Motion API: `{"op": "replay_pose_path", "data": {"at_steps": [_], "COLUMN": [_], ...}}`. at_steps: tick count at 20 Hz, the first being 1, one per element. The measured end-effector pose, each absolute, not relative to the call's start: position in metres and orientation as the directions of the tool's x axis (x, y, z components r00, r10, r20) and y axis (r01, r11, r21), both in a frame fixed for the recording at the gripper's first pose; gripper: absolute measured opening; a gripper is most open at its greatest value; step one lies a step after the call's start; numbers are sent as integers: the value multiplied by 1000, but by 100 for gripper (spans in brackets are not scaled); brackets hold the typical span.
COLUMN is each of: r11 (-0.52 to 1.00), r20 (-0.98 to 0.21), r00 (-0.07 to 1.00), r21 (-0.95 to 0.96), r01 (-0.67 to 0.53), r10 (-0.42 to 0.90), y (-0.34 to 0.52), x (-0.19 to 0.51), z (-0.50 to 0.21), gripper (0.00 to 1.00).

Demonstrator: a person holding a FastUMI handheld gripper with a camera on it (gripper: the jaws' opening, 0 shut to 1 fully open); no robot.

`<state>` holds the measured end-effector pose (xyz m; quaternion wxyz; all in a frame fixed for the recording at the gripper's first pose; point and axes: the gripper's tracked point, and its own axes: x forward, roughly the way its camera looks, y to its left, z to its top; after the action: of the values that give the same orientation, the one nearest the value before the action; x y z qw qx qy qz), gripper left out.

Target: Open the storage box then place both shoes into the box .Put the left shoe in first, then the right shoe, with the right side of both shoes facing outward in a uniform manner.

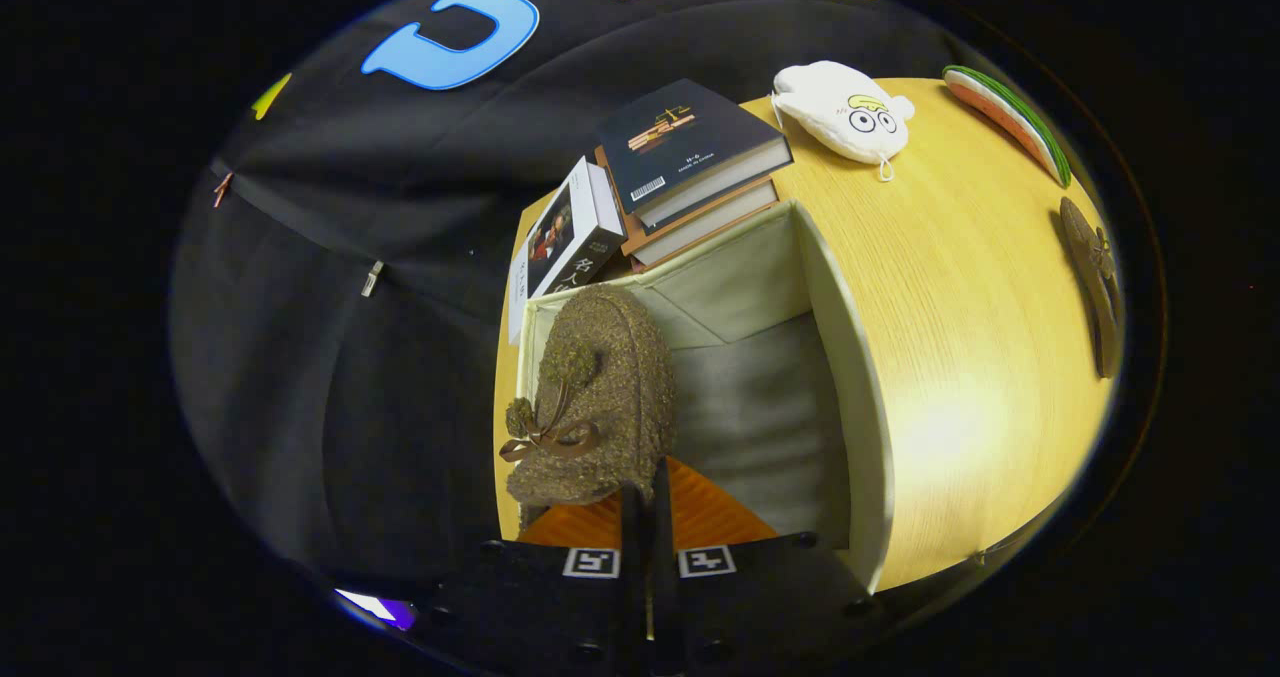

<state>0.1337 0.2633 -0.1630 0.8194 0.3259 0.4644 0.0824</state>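
Note:
A brown fuzzy shoe (pixel 600 397) with a ribbon bow hangs toe-away just ahead of the fingers, over the left side of the open storage box (pixel 858 407). The box is pale with a grey inside, and its floor to the right of the shoe is bare. My gripper (pixel 646 502) has its fingers pressed together on the shoe's heel edge. The second brown shoe (pixel 1095 297) lies on the wooden table (pixel 960 307), far to the right of the box.
A stack of books (pixel 690 157) and one leaning book (pixel 570 237) stand right behind the box. A white plush pouch with eyes (pixel 845 112) and a watermelon-slice item (pixel 1010 122) lie at the table's far side. The table edge runs just left of the box.

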Motion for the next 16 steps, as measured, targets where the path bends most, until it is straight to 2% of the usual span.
{"op": "replay_pose_path", "data": {"at_steps": [1,6,11,14,16], "r11": [773,765,845,881,898], "r20": [-704,-634,-556,-518,-519], "r00": [548,578,695,757,778], "r21": [616,643,515,447,421], "r01": [154,24,-144,-158,-127], "r10": [452,515,457,399,353], "y": [266,280,215,154,107], "x": [135,130,123,114,107], "z": [-160,-132,-78,-57,-55], "gripper": [8,98,98,99,98]}}
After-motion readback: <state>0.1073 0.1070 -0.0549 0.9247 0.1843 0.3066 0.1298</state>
